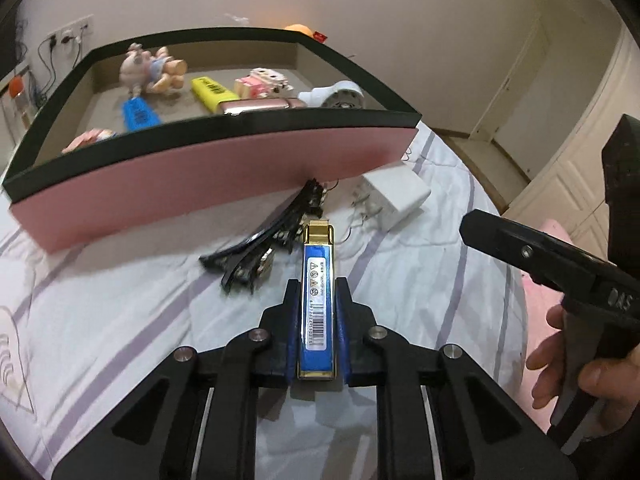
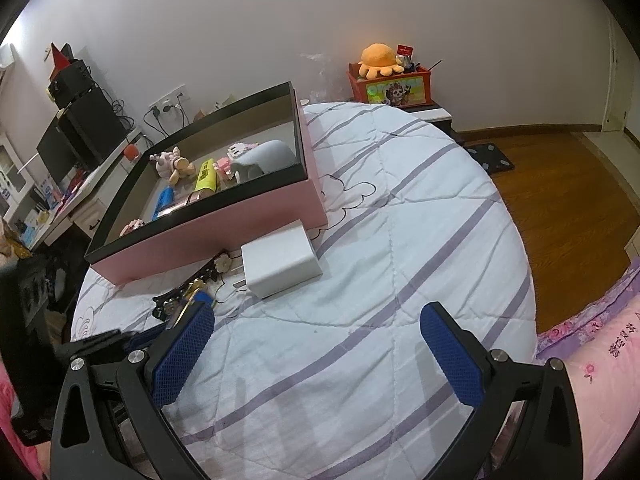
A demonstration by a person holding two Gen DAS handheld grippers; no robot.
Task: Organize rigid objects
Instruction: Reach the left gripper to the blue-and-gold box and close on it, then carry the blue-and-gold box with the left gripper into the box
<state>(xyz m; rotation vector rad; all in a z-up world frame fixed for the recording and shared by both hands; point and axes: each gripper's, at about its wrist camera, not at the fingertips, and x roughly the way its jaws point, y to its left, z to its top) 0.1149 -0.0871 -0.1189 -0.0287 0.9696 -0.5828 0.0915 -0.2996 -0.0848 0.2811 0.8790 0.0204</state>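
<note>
— what's in your left jaws right now?

— my left gripper [image 1: 318, 284] is clamped on a slim blue lighter with gold metal trim and a barcode label [image 1: 317, 292]. both blue pads press its long sides, and its gold cap end points away from me, past my fingertips.

— is it lifted or down on the bed?

— i cannot tell; it sits over the white quilt with lilac stripes [image 1: 120, 312], close to it.

— and what's around it?

— just beyond the gold cap lies a black beaded hair clip [image 1: 260, 240], and to the right of that a white rectangular charger block [image 1: 394, 198] with its prongs showing. behind both stands the pink box with a black rim [image 1: 224, 168], holding a yellow lighter [image 1: 210, 92], a blue lighter [image 1: 138, 114], a rose-gold bar [image 1: 260, 106], a small pig figure [image 1: 154, 68] and a white roll of tape [image 1: 340, 94].

— your other hand?

— my right gripper [image 2: 316, 356] is spread wide with nothing between its blue pads, hovering above the striped quilt, well apart from the charger block.
</note>
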